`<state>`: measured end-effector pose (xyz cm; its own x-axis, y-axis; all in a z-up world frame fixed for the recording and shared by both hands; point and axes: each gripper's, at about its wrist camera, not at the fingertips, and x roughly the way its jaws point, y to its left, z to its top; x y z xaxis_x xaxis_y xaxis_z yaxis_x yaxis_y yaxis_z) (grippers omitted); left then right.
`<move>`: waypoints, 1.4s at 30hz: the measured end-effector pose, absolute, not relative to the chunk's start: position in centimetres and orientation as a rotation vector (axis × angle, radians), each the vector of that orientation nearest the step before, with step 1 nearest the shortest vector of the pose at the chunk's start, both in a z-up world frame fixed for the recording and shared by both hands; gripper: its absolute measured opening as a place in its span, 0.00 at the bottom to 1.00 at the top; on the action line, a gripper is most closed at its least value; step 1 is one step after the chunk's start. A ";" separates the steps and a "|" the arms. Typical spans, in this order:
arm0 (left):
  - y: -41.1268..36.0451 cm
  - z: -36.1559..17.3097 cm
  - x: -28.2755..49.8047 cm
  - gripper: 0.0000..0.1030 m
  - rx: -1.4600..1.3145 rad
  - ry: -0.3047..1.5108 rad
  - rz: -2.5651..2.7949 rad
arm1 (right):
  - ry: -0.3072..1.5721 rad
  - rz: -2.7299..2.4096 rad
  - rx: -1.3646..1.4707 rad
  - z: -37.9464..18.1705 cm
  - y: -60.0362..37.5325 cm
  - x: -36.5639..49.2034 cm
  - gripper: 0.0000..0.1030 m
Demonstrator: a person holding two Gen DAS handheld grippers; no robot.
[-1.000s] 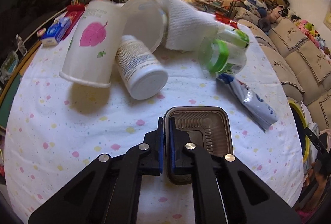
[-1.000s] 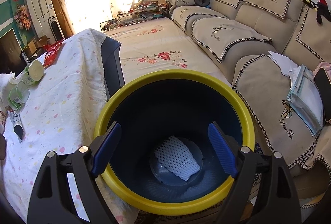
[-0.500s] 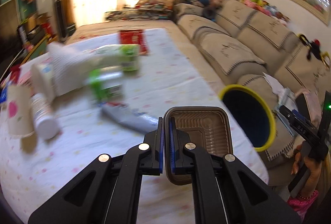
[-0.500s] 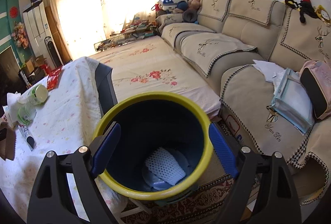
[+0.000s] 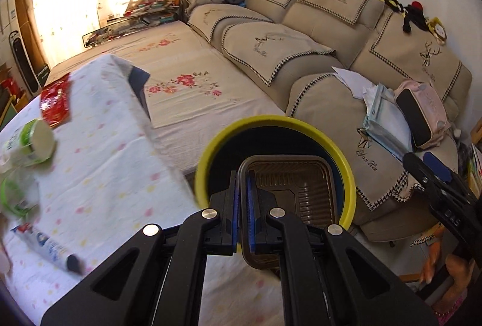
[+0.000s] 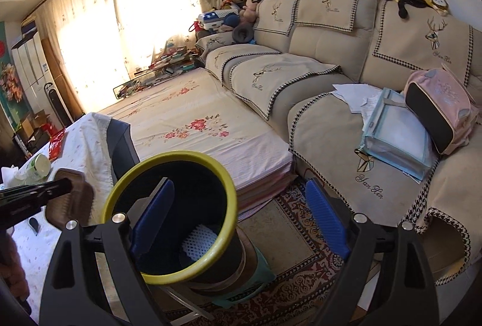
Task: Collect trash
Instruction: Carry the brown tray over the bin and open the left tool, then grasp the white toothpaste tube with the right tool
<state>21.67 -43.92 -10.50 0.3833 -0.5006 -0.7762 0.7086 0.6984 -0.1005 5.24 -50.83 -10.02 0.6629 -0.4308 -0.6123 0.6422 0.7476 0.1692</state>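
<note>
My left gripper (image 5: 243,205) is shut on the rim of a brown ribbed plastic tray (image 5: 289,193), held over the mouth of the yellow-rimmed dark blue bin (image 5: 271,122). The right wrist view has the tray (image 6: 72,199) just left of the bin's rim (image 6: 168,157). A white foam net (image 6: 198,241) lies at the bin's bottom. My right gripper (image 6: 238,214) hangs open above the bin's right side, nothing between its blue pads (image 6: 325,214). A toothpaste tube (image 5: 45,244), green-capped bottles (image 5: 33,142) and a red packet (image 5: 55,100) lie on the table's dotted cloth (image 5: 105,175).
The bin stands on a small teal stool (image 6: 256,274) between the table and a beige sofa (image 6: 331,33). A floral-covered low bed (image 6: 195,115) lies behind it, a patterned rug (image 6: 301,250) beneath. A pink bag (image 6: 436,112) and papers rest on the sofa. A hand (image 5: 452,268) shows at lower right.
The left gripper swung right with the brown tray, from above the table's clutter to over the bin. The right gripper rose and drew back from the bin, staying open.
</note>
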 end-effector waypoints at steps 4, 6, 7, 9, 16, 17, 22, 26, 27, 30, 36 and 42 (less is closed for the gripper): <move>-47.0 -12.9 22.7 0.09 0.301 0.937 -0.783 | 0.582 -0.628 0.409 -10.3 -51.6 4.7 0.82; -47.9 -14.4 23.4 0.15 0.311 0.971 -0.788 | 0.583 -0.626 0.414 -10.5 -51.7 4.6 0.82; -48.2 -14.9 23.7 0.20 0.311 0.986 -0.784 | 0.584 -0.624 0.416 -10.5 -51.7 4.6 0.82; -48.1 -15.5 24.0 0.27 0.304 1.004 -0.784 | 0.586 -0.622 0.418 -10.7 -51.7 4.7 0.82; -43.6 -13.7 23.8 0.44 0.232 0.957 -0.794 | 0.611 -0.590 0.422 -11.4 -50.8 6.0 0.82; -42.5 -13.1 23.7 0.48 0.215 0.940 -0.793 | 0.616 -0.583 0.420 -11.5 -50.5 6.3 0.82; -34.4 -10.0 23.0 0.71 0.121 0.805 -0.740 | 0.651 -0.517 0.389 -11.9 -48.5 8.6 0.82; -26.9 -8.3 23.1 0.90 0.067 0.728 -0.638 | 0.682 -0.443 0.366 -12.2 -46.3 10.9 0.82; -24.8 -8.1 23.2 0.90 0.049 0.716 -0.608 | 0.689 -0.424 0.361 -12.2 -45.6 11.4 0.82; -18.8 -8.4 23.9 0.93 0.003 0.708 -0.517 | 0.712 -0.338 0.356 -12.5 -43.2 13.4 0.82; -9.9 -11.2 24.7 0.93 -0.033 0.754 -0.346 | 0.750 -0.150 0.310 -11.8 -37.6 17.6 0.82; -5.6 -13.1 23.5 0.93 -0.043 0.753 -0.276 | 0.773 0.077 0.225 -10.6 -30.6 22.2 0.82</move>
